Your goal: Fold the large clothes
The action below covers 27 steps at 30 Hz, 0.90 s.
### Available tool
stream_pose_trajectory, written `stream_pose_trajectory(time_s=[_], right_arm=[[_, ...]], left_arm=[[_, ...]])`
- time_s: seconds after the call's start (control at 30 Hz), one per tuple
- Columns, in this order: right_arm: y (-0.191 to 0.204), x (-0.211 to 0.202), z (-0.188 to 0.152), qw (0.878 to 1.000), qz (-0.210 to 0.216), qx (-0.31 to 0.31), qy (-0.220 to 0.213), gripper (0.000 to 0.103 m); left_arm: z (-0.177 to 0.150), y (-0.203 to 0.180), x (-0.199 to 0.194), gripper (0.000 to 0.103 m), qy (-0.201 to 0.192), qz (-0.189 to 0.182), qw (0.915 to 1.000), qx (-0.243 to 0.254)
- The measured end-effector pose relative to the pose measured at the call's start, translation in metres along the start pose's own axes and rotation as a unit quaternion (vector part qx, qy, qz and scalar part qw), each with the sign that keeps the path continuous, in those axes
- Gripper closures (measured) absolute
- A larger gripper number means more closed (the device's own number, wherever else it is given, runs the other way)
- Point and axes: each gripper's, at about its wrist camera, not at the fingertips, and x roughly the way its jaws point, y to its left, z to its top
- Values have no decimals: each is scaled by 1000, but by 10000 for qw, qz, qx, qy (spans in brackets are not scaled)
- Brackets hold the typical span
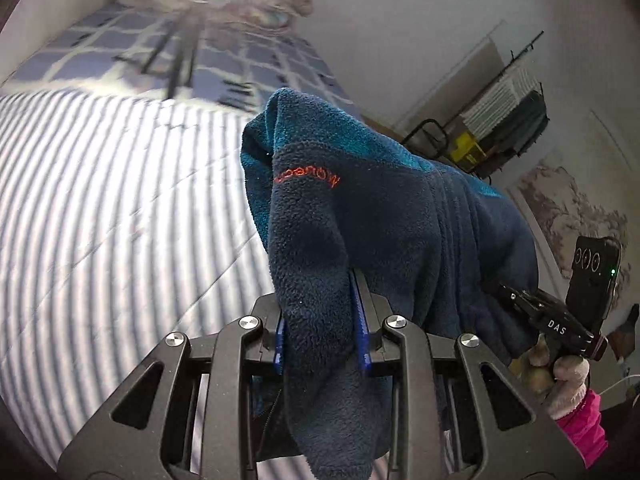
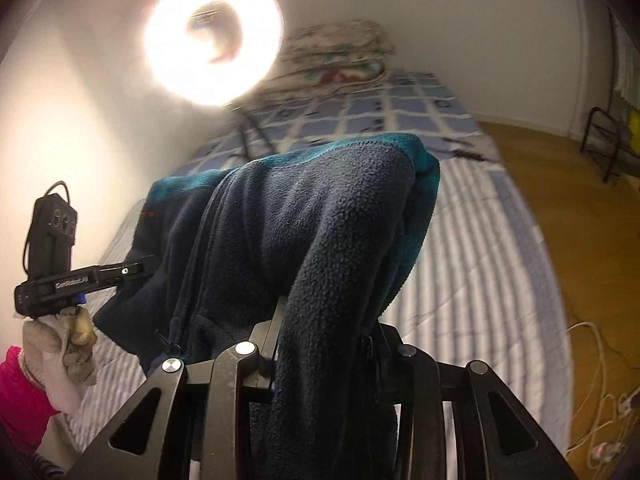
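Note:
A navy and teal fleece jacket (image 1: 384, 216) with orange lettering hangs in the air between both grippers above a striped bed. My left gripper (image 1: 320, 320) is shut on a fold of the fleece; its blue pads show at either side of the cloth. My right gripper (image 2: 320, 320) is shut on another fold of the same fleece (image 2: 304, 216), which drapes over its fingers. The right gripper also shows in the left wrist view (image 1: 500, 292), and the left gripper in the right wrist view (image 2: 136, 270), both held by gloved hands.
The bed (image 1: 100, 208) has a grey-striped cover and a blue checked blanket (image 2: 380, 108) farther up, with floral pillows (image 2: 340, 52) at the head. A bright ring light (image 2: 214, 40) stands by the wall. Wooden floor (image 2: 560, 200), a black rack (image 2: 608, 144) and cables (image 2: 600, 360) lie to the right.

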Motion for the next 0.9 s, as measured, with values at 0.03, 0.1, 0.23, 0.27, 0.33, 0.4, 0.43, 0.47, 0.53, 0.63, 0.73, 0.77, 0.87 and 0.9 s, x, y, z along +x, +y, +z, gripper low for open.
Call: stream_pose_trajectory(time_s=[0.03, 0.1, 0.23, 0.27, 0.33, 0.4, 0.43, 0.47, 0.53, 0.63, 0.73, 0.77, 0.87, 0.9], right_arm=[[-9, 3, 8, 10000, -93, 1, -18, 71], [-25, 11, 24, 9996, -278, -34, -52, 71], [-56, 27, 55, 9981, -600, -121, -94, 72], [-65, 33, 64, 9976, -675, -127, -94, 72], [-83, 43, 79, 9966, -810, -146, -100, 72], [-97, 55, 92, 9958, -899, -136, -105, 72], [-107, 64, 101, 9953, -956, -137, -123, 72], [-113, 70, 108, 9948, -999, -141, -138, 72], [-123, 83, 119, 9942, -1048, -151, -184, 72], [-142, 104, 132, 9937, -1087, -106, -245, 72], [-155, 128, 137, 9935, -1116, -57, -223, 72], [-159, 137, 138, 9935, -1124, -43, -194, 72], [-172, 161, 134, 9935, -1137, -5, -92, 72], [-178, 169, 133, 9931, -1173, 23, -37, 71]], left_arm=[[7, -4, 10, 78, -14, -10, 10000, 35], [22, -13, 35, 78, -35, -21, 9999, 103], [49, -26, 81, 78, -66, -44, 9998, 177], [56, -28, 92, 78, -73, -50, 9998, 180], [70, -33, 112, 78, -103, -53, 9998, 189], [84, -39, 130, 78, -133, -29, 9997, 224], [92, -42, 140, 78, -157, -12, 9996, 249], [100, -44, 151, 78, -169, 18, 9995, 283], [110, -48, 168, 78, -197, 64, 9992, 329], [122, -47, 191, 78, -243, 116, 9990, 353], [128, -43, 216, 78, -176, 226, 9989, 382], [127, -42, 222, 78, -150, 264, 9987, 401], [128, -32, 242, 78, -92, 460, 9978, 468], [128, -29, 248, 78, -37, 582, 9969, 531]])
